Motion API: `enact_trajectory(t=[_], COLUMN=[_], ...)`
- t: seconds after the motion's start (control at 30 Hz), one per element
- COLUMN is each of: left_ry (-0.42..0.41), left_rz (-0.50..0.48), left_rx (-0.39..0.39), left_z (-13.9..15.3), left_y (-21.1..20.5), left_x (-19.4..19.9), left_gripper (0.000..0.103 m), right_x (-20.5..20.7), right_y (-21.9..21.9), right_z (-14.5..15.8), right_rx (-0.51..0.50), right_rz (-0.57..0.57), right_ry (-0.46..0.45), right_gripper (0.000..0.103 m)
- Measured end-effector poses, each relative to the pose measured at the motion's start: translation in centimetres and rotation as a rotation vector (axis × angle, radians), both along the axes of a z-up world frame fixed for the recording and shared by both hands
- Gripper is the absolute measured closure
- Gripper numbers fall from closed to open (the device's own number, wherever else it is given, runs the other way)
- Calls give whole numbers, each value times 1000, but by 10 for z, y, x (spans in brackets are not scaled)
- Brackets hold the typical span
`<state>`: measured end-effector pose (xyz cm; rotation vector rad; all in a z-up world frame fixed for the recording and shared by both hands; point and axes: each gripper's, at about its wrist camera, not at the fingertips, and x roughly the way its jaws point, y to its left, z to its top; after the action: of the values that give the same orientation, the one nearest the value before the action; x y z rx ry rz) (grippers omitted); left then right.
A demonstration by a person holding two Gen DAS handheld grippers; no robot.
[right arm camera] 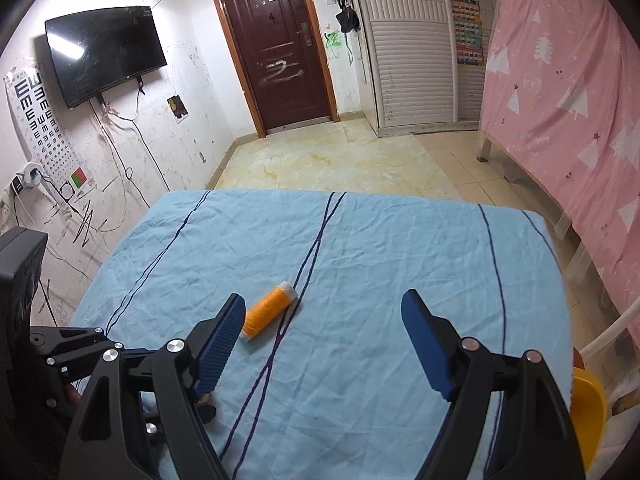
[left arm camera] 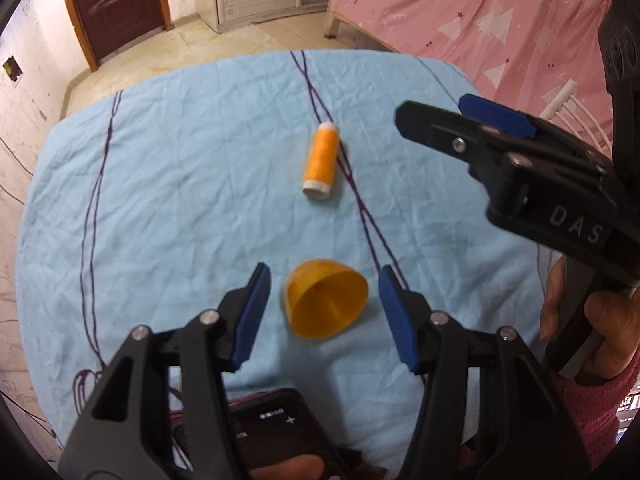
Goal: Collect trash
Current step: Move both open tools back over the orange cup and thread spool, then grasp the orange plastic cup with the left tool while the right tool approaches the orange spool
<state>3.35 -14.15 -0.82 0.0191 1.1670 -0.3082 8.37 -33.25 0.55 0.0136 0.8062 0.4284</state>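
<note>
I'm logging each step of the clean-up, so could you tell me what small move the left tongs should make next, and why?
Probably lower and close the left tongs on the orange cup: it lies on its side on the blue cloth, between the open pads but untouched.

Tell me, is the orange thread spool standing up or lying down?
Lying down. The orange thread spool rests on its side on the blue cloth, both white ends showing, its length along the cloth.

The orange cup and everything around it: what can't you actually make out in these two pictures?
- Orange cup: absent from the right wrist view, apparently hidden behind the finger.
- Phone: left wrist view, screen text blurred, the fingers overlap it.
- Yellow object: right wrist view, cut off by the table edge; unidentifiable.
- Thread spool: label too small.
</note>
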Motion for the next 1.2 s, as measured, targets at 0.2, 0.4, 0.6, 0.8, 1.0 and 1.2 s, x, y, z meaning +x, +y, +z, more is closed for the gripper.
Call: enact_trajectory(t=[0.2,0.4,0.6,0.8,1.0,1.2], left_ry=[-2,-28,-53,-61,-83,-93], left_rz=[2,34,69,94,103,113], left_rx=[5,0,20,10,8,8], left_z=[-5,3,8,9,12,12], left_y=[2,24,46,63,72,75], left_x=[-2,-7,-9,-9,-14,-15], left_gripper=[63,63,63,63,63,63], right_x=[10,17,20,18,18,16], right_y=[19,37,52,70,84,91], right_z=[-14,-24,-33,-40,-45,-47], right_rx=[-24,-50,-73,-130,-188,-201], right_rz=[36,61,81,89,91,95], right_ry=[38,68,88,82,72,76], right_gripper=[29,29,29,29,49,80])
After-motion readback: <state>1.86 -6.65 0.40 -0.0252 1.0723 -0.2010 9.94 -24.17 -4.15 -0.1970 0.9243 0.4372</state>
